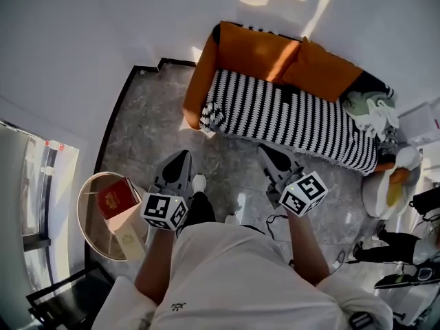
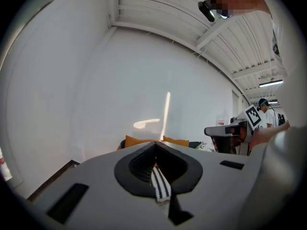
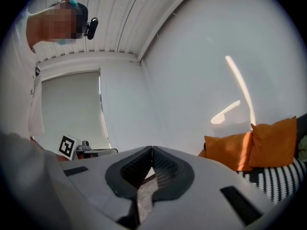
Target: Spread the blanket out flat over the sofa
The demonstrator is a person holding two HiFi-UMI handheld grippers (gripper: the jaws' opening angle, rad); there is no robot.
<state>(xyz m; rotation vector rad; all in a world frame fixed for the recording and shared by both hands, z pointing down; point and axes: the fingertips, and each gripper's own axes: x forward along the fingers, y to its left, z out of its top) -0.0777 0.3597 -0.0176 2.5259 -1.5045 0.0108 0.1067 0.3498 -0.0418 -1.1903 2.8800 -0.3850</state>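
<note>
1. Upper centre of the head view: orange sofa (image 1: 240, 50) against the white wall (image 1: 103, 19), with two orange cushions (image 3: 273, 140) on its back.
2. Blanket (image 1: 295, 122), black-and-white striped, lies over the seat and hangs down the front edge. Its left corner is bunched at the sofa's front left. The orange back shows above it.
3. Round table (image 1: 86, 208) at lower left, on the marble floor (image 1: 144, 136).
4. Pile (image 1: 371, 108) of pale cloth on the sofa's right end, upper right.
5. Left gripper (image 1: 183, 155), lower centre-left, points at the sofa's left end, apart from the blanket. Jaws closed tip to tip, gripping nothing. Stripes show only through the slit below the tips.
6. Right gripper (image 1: 265, 150), lower centre-right, tip just under the blanket's front edge in frame. Jaws closed, empty. Its own view has the sofa off to the right.
7. Red book (image 1: 118, 196) on the table.
</note>
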